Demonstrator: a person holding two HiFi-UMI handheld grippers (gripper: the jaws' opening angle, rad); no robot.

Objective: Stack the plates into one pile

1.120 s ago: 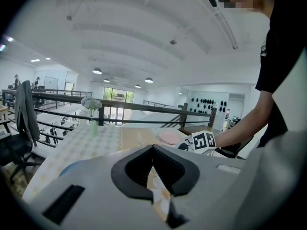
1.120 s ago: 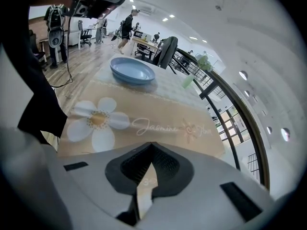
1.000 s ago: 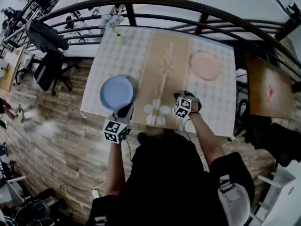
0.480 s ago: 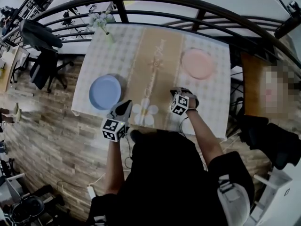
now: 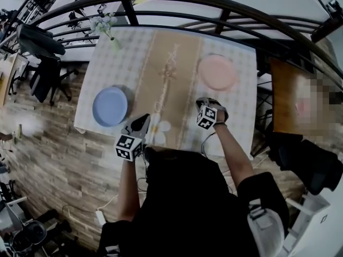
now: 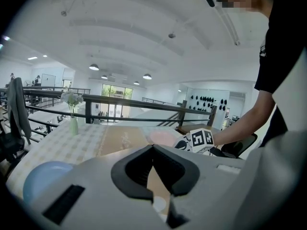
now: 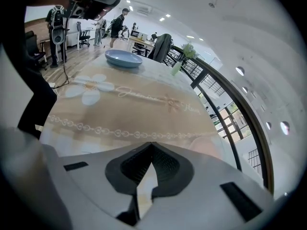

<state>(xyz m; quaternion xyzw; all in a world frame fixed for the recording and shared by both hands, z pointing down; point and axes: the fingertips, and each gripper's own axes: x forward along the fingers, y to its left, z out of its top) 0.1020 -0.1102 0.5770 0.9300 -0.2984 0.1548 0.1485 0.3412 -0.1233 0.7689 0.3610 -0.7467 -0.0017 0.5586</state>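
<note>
Your left hand-held gripper sits at the near edge of the bench, low and left of the frame's centre. Its jaws are pressed together at the tips with nothing between them. Your right hand-held gripper hangs over the bench a little right of centre, tilted steeply down. Its jaws are also pressed together and carry nothing.

The two plates lie well apart, so nothing is stacked yet. The blue plate rests flat on the checked cloth at the left side of the bench, up and to the left of your left hand-held gripper and not touching it. The pink plate rests flat on the right side, above your right hand-held gripper in the frame and likewise apart from it.

Between the plates a tan runner crosses the bench from far to near, with a white daisy print at its near end, just beside your left hand-held gripper. A vase of flowers stands at the far left corner. A dark railing curves along the top of the frame behind the bench.
</note>
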